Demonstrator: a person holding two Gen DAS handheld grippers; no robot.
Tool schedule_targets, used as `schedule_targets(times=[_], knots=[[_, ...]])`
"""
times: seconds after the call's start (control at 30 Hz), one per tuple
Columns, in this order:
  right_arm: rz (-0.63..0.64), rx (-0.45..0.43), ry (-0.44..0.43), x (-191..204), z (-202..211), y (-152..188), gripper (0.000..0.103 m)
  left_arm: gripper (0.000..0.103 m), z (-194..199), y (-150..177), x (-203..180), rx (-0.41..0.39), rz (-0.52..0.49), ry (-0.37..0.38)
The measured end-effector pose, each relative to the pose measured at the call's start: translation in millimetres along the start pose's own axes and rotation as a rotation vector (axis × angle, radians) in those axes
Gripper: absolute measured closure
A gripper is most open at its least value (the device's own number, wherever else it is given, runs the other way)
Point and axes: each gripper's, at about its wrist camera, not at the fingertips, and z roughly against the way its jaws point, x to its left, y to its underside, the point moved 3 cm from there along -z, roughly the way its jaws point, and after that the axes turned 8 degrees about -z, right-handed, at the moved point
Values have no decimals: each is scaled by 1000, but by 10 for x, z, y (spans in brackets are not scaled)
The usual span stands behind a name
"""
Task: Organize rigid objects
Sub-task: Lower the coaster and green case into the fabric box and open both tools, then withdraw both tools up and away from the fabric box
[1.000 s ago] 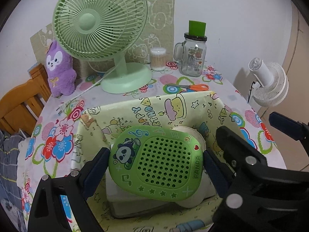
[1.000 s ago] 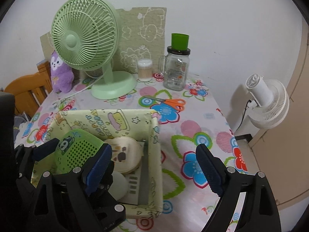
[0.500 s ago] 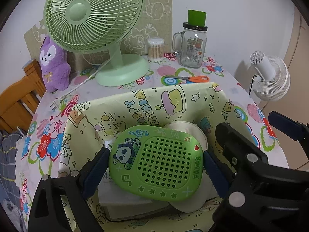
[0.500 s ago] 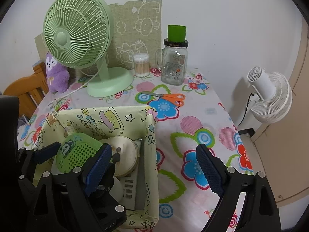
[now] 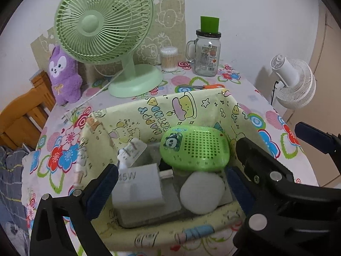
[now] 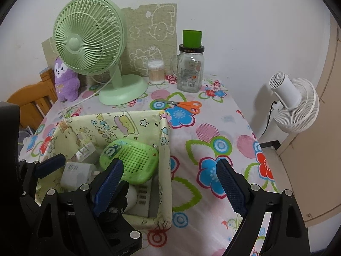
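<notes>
Green speaker [image 5: 195, 148] leans against the fabric box's [image 5: 136, 115] right wall.

We had the table [image 6: 234, 132] under a flowered cloth. At its back stood the green desk fan [image 6: 102, 59], with the purple plush toy [image 6: 65, 81] to its left and a tub of cotton swabs [image 6: 156, 71] beside the glass jar [image 6: 190, 72] to its right. Orange-handled scissors [image 6: 183, 105] lay just behind the patterned fabric box [image 6: 165, 149], which sat nearer us on the cloth.
</notes>
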Motion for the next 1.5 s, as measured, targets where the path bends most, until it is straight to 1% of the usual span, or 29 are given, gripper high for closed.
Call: schedule_targets(times=[0.43,0.57,0.77,1.03,1.27,1.5], knots=[[0,-16,-39,105,312,188,12,0,342,213,68,-45,28,-30],[19,-30,-33,150,417,237,12,0,403,294,91,-30,35,-2],[22,-30,-40,198,516,321,12,0,522,406,137,-41,50,-29],[13,-32,-35,169,609,431,12,0,656,544,190,-50,65,-43],[-1,-26,-19,68,641,504,12,0,751,675,255,-51,87,-51],[-13,-46,-9,-10,798,568,13,0,941,769,305,-68,97,-65]])
